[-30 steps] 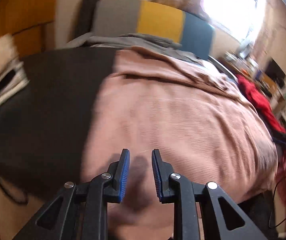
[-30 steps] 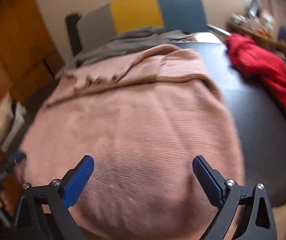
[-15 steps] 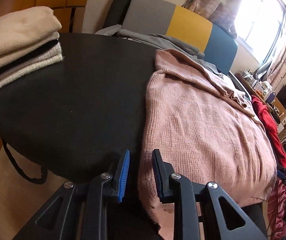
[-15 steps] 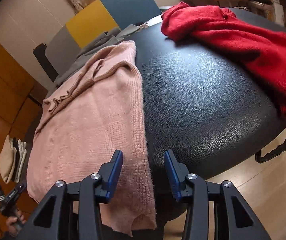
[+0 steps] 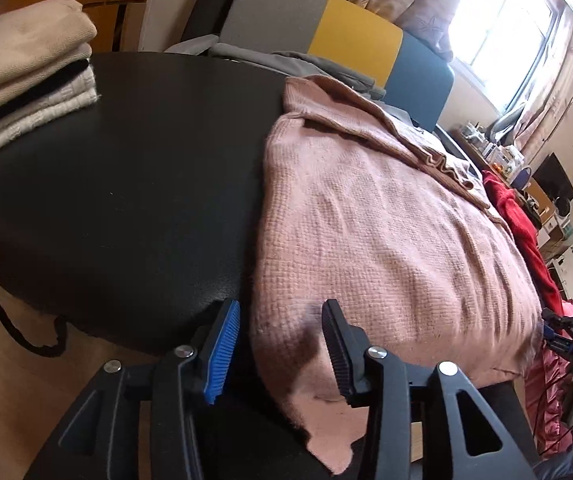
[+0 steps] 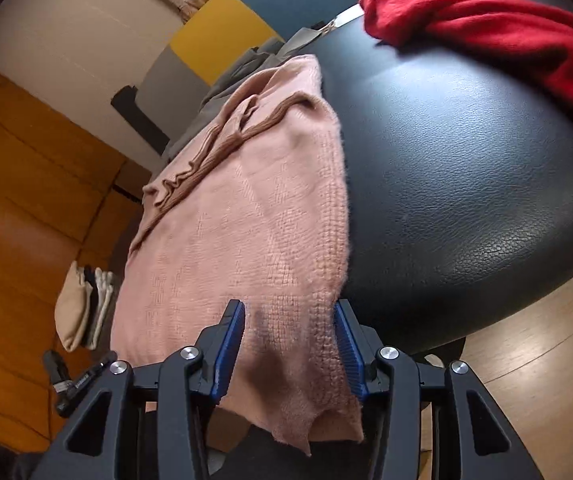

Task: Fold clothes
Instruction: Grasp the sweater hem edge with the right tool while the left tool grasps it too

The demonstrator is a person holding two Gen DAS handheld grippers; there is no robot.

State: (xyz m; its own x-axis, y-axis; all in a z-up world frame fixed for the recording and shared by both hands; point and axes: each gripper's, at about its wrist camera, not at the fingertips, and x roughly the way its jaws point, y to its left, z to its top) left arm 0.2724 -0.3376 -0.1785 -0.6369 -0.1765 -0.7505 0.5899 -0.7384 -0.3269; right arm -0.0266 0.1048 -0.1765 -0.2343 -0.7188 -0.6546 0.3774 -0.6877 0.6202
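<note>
On the black padded table (image 5: 134, 184) I see the pink knit sweater (image 5: 386, 216) spread flat, its near hem hanging over the edge toward me. My left gripper (image 5: 280, 346) straddles the hem's left corner; its jaws have just been opening, and the cloth lies between the pads with a gap on the left side, not pinched. My right gripper (image 6: 290, 346) sits at the hem's right corner, the jaws at a middling spread with the knit filling the space between them; I cannot tell whether the pads press it. A red sweater (image 6: 486, 28) lies well apart, and folded clothes (image 5: 26, 80) are stacked at far left.
</note>
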